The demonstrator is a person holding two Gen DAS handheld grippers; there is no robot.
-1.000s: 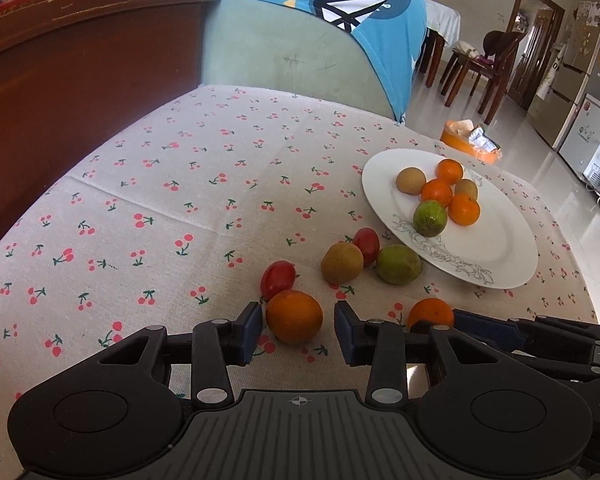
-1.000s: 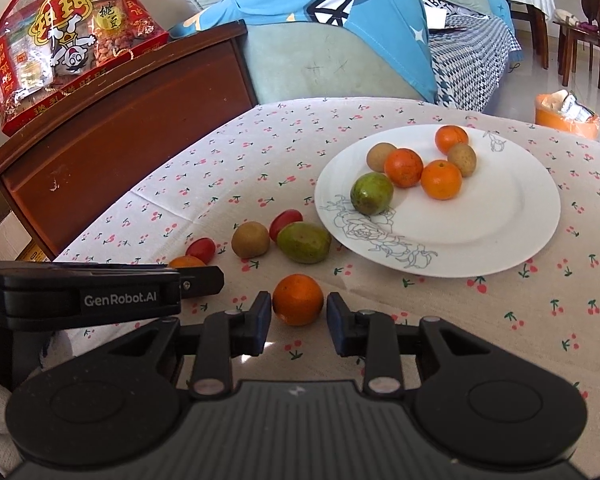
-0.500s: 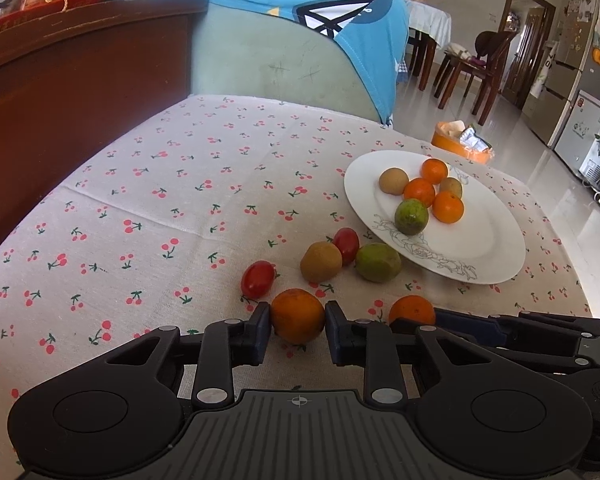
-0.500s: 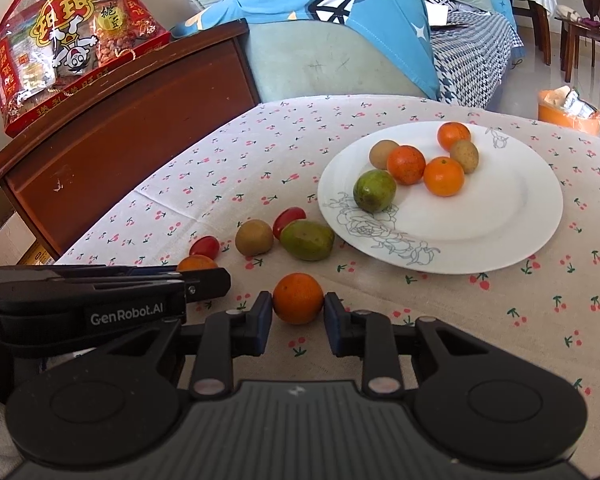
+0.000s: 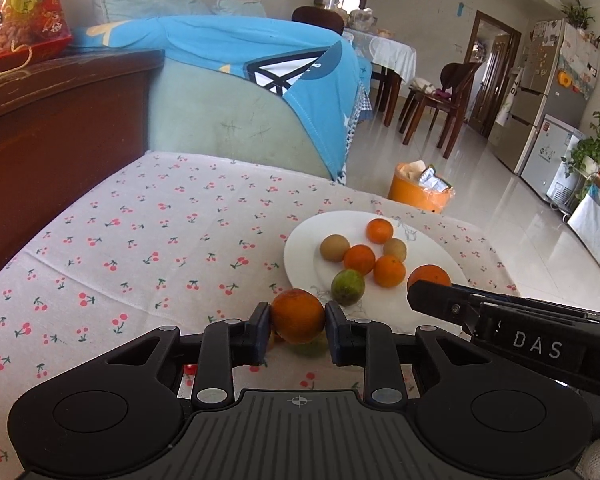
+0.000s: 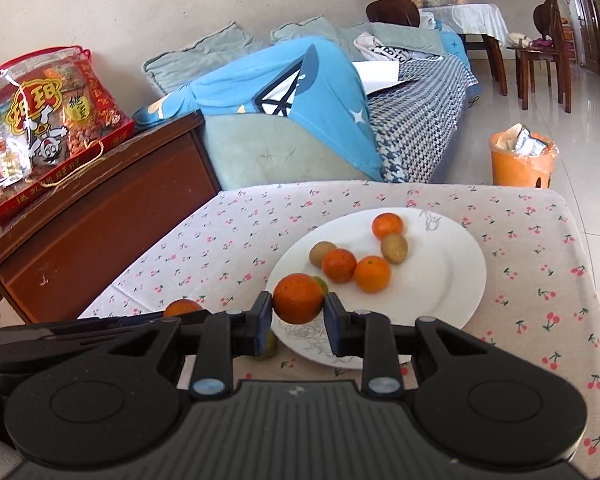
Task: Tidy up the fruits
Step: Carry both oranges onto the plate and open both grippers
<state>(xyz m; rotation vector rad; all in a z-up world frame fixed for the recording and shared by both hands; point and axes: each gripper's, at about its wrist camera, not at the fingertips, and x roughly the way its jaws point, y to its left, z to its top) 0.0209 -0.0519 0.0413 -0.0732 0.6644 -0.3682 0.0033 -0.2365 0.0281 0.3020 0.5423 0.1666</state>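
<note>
My left gripper (image 5: pixel 298 330) is shut on an orange (image 5: pixel 298 314) and holds it above the cherry-print tablecloth, just short of the white plate (image 5: pixel 440 258). My right gripper (image 6: pixel 296 322) is shut on another orange (image 6: pixel 298 298), held over the near rim of the plate (image 6: pixel 456 280). The plate holds three small oranges (image 6: pixel 372 274), two brown kiwis (image 6: pixel 394 248) and a green fruit (image 5: pixel 348 287). The right gripper's orange also shows in the left wrist view (image 5: pixel 429 276). A green fruit (image 5: pixel 310 348) lies on the cloth under the left gripper, mostly hidden.
A dark wooden cabinet (image 6: pixel 100 220) with a red snack bag (image 6: pixel 40 120) stands at the table's left. A sofa with a blue cloth (image 6: pixel 292 92) is behind the table. An orange bin (image 6: pixel 522 158) stands on the floor beyond the far edge.
Both grippers closed on their oranges and lifted them off the cloth, moving up and towards the plate. The loose fruits on the cloth have dropped out of sight below the grippers.
</note>
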